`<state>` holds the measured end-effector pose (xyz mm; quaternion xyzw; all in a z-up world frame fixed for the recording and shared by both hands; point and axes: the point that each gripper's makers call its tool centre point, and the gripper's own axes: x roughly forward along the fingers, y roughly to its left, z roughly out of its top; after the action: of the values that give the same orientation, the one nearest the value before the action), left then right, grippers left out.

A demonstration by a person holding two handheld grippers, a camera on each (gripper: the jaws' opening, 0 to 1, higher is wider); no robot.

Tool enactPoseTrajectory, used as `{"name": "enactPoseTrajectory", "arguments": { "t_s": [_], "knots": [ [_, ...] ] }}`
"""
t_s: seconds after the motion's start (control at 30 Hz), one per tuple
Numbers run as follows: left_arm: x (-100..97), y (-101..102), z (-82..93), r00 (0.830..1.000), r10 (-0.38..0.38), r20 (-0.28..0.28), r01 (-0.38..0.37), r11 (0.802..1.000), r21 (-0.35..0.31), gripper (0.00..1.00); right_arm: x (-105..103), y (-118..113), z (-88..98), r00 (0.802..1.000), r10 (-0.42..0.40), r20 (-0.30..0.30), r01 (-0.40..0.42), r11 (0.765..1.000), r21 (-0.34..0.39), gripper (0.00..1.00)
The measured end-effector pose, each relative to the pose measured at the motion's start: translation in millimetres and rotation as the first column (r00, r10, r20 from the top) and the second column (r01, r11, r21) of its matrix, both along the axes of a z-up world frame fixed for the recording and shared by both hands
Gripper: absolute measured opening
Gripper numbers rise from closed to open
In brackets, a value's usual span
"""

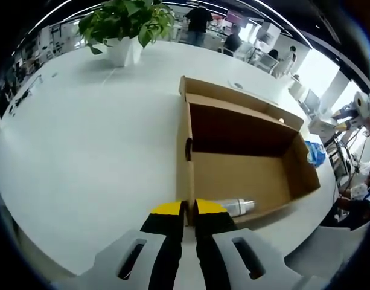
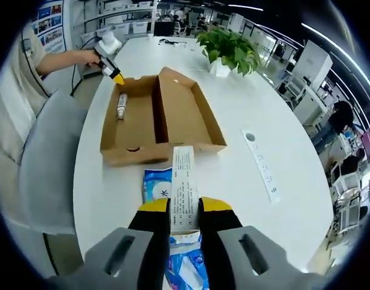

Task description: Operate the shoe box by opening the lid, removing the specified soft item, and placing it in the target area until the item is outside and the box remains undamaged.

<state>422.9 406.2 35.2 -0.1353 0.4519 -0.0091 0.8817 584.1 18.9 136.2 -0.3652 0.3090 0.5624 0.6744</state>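
Across the white desk (image 2: 275, 121), near 1 long edge, open cardboard shoe box (image 2: 157, 115) with lid folded flat beside the tray. From the right gripper view: left gripper (image 2: 117, 77) held at the box's far corner by a person's outstretched hand (image 2: 91, 56). In the left gripper view: left gripper (image 1: 189, 211) pinching the box wall, a small tube (image 1: 236, 207) inside. Right gripper (image 2: 185, 208) clamped on a blue soft pack (image 2: 183, 217), outside the box, long axis toward it.
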Motion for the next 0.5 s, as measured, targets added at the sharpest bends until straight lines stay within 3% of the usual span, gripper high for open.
{"name": "enactPoseTrajectory", "arguments": {
  "t_s": [0.5],
  "knots": [
    [0.5, -0.7, 0.3, 1.0, 0.003, -0.001, -0.003, 1.0, -0.002, 0.03, 30.0, -30.0, -31.3, 0.999, -0.028, -0.017, 0.026, 0.995, -0.1, 0.15]
  ]
}}
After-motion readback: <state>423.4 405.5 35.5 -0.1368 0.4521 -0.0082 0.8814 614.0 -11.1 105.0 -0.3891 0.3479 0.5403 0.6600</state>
